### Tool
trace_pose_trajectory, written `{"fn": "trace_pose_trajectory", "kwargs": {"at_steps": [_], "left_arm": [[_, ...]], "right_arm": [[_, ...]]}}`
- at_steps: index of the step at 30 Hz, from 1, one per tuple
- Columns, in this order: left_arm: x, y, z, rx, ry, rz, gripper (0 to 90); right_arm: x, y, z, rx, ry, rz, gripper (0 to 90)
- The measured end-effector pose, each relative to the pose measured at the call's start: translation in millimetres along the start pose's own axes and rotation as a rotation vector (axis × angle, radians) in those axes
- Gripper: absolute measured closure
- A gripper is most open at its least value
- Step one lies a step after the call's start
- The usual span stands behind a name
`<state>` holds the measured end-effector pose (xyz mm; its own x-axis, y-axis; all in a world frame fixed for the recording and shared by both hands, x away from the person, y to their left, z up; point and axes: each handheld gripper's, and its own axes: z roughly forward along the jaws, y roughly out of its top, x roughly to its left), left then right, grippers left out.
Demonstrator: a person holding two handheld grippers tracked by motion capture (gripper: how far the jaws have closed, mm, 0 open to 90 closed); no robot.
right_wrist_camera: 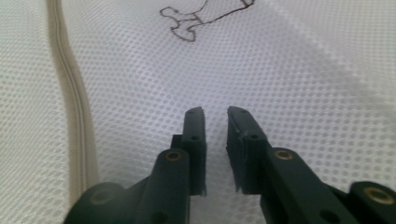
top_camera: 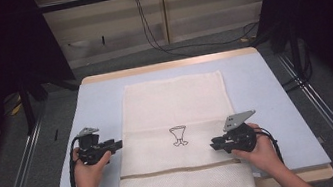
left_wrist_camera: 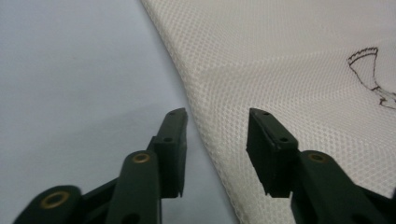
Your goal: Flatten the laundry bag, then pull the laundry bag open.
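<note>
Left gripper (top_camera: 116,145) at the cloth's left edge, jaws moderately apart, nothing pinched between them; in the left gripper view (left_wrist_camera: 217,140) one jaw over the bare blue table cover (left_wrist_camera: 70,84), the other over the weave, the edge of the mesh cloth (left_wrist_camera: 289,56) running up through the gap. Right gripper (top_camera: 214,145) on the opposite side, jaws parted only narrowly, empty; in the right gripper view (right_wrist_camera: 215,140) both tips hovering above the mesh (right_wrist_camera: 303,70), contact with it impossible to judge, the folded seam band (right_wrist_camera: 77,121) off to the left of the jaws. Between the two tools, the white mesh cloth (top_camera: 173,102), long axis running away from the person, near end folded over in a band close to the table's front edge. Both grippers aimed inward at each other across the short width, each beside its own long edge, left tool just outside the cloth, right tool already over it. Small outline drawing (top_camera: 178,136) midway between the tips. Likely next: a pinch of each side edge, with the left edge already lined up between open jaws, the right needing a wider opening or a shift outward to the border.
</note>
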<state>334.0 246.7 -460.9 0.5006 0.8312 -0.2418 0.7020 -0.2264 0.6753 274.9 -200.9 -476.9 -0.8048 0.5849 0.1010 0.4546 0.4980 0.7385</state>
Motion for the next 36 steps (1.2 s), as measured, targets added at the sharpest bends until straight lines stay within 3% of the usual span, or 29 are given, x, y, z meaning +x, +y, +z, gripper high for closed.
{"fn": "trace_pose_trajectory", "kwargs": {"at_steps": [4, 7, 11, 13, 15, 20, 23, 24, 27, 28, 29, 32, 36], "left_arm": [[-4.2, -2.9, 4.7, 0.019, -0.01, -0.006, 49.0], [-5.8, -3.4, 5.6, 0.025, -0.017, 0.005, 46.1], [-9.1, -5.8, 7.5, 0.051, -0.019, 0.003, 44.1], [-8.2, -6.6, 7.1, 0.063, -0.003, 0.028, 43.1], [-8.4, -9.3, 9.3, 0.081, -0.015, 0.03, 42.7], [-11.8, -8.8, 9.5, 0.09, -0.005, 0.031, 48.4], [-18.1, -7.3, 9.9, 0.126, -0.035, 0.022, 56.5], [-21.1, -7.4, 10.2, 0.134, -0.013, 0.047, 57.3], [-25.5, -7.3, 11.6, 0.133, 0.009, 0.044, 66.1], [-25.6, -6.7, 11.2, 0.146, 0.015, 0.058, 68.7], [-25.6, -6.5, 11.6, 0.147, 0.01, 0.048, 71.3], [-26.8, -4.8, 12.9, 0.165, 0.0, 0.043, 82.6], [-28.7, -2.9, 14.5, 0.156, 0.015, 0.037, 86.0]], "right_arm": [[-6.8, -2.3, -10.3, -0.052, -0.069, 0.054, 57.9], [-11.5, -5.1, -18.7, -0.073, -0.13, 0.094, 52.9], [-16.0, -11.2, -27.4, -0.056, -0.207, 0.117, 47.0], [-17.1, -13.3, -30.8, -0.046, -0.236, 0.129, 45.6], [-18.8, -17.2, -33.0, -0.008, -0.279, 0.134, 46.2], [-22.6, -22.2, -33.3, 0.028, -0.249, 0.198, 52.2], [-21.4, -22.9, -31.3, 0.034, -0.226, 0.228, 57.1], [-20.6, -23.1, -30.5, 0.039, -0.22, 0.232, 60.1], [-18.7, -22.8, -27.6, 0.059, -0.212, 0.204, 78.3], [-19.4, -22.8, -26.7, 0.055, -0.193, 0.2, 87.6], [-19.8, -23.1, -24.8, 0.044, -0.162, 0.21, 90.0], [-20.9, -21.5, -24.4, 0.053, -0.162, 0.215, 90.0], [-23.9, -20.1, -23.0, 0.049, -0.175, 0.209, 90.0]]}}
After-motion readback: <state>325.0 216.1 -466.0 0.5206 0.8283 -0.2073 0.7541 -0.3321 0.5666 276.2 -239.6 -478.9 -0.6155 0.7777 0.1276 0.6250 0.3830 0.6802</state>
